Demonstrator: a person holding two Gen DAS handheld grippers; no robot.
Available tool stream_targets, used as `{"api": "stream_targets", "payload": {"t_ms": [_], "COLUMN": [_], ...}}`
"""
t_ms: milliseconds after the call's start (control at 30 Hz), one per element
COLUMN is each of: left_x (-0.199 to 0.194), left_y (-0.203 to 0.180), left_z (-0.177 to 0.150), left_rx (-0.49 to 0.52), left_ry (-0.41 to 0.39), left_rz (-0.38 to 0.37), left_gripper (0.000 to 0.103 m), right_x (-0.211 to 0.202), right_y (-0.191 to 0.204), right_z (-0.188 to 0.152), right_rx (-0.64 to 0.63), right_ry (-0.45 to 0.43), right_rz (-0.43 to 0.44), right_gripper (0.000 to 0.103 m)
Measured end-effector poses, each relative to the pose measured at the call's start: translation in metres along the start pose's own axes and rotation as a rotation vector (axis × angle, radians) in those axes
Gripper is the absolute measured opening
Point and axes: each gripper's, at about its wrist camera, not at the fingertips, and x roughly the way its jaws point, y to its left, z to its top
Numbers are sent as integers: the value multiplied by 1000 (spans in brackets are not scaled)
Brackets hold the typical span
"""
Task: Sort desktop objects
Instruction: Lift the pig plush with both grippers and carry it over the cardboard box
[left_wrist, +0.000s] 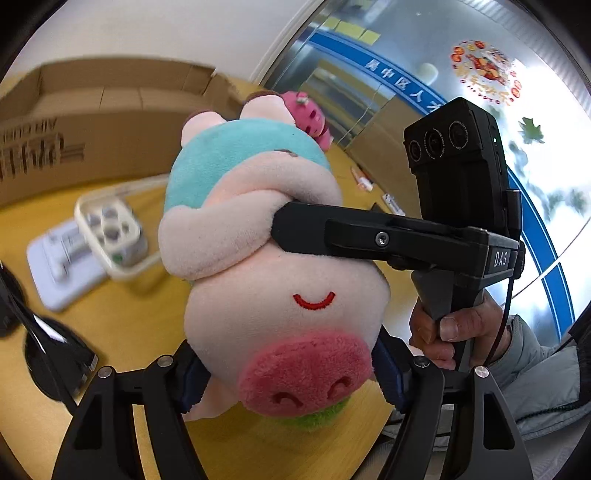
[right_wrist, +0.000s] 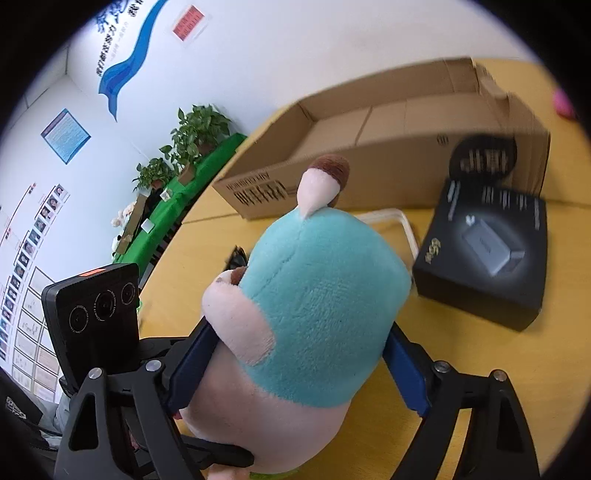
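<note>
A plush pig (left_wrist: 280, 295) in a teal shirt hangs upside down over the yellow table (left_wrist: 122, 332), snout toward the left wrist camera. My left gripper (left_wrist: 291, 369) is shut on its head, one blue pad on each side. A finger (left_wrist: 314, 232) of my right gripper comes in from the right and presses on the pig's arm and belly. In the right wrist view the pig's teal back (right_wrist: 317, 302) fills the middle. My right gripper (right_wrist: 301, 332) is shut on the body, with its blue pads (right_wrist: 192, 362) against both flanks. A hand (left_wrist: 450, 332) holds the right handle.
A long open cardboard box (right_wrist: 369, 147) stands at the back of the table. A black carton (right_wrist: 487, 258) sits in front of it. A white tray of small items (left_wrist: 110, 236), a flat white box (left_wrist: 59, 269) and a pink plush toy (left_wrist: 310, 114) are also there.
</note>
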Motion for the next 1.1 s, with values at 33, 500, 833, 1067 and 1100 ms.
{"api": "stream_targets", "payload": {"t_ms": [33, 500, 833, 1067, 1100], "left_x": [-7, -79, -86, -83, -84], "left_y": [-5, -43, -34, -29, -26], "left_z": [4, 22, 22, 36, 38], "left_rx": [29, 269, 275, 257, 252], "left_ry": [-28, -280, -295, -300, -301], "left_rz": [3, 97, 90, 96, 94], "left_gripper": [78, 78, 78, 78, 78], "right_x": [-6, -63, -60, -53, -51], "right_y": [4, 71, 73, 76, 77], "right_z": [4, 43, 49, 57, 60], "right_rx": [-14, -278, -279, -298, -307], "right_ry": [-23, -285, -295, -293, -291], "right_rz": [-1, 47, 54, 60, 59], "right_gripper": [87, 87, 87, 87, 87]}}
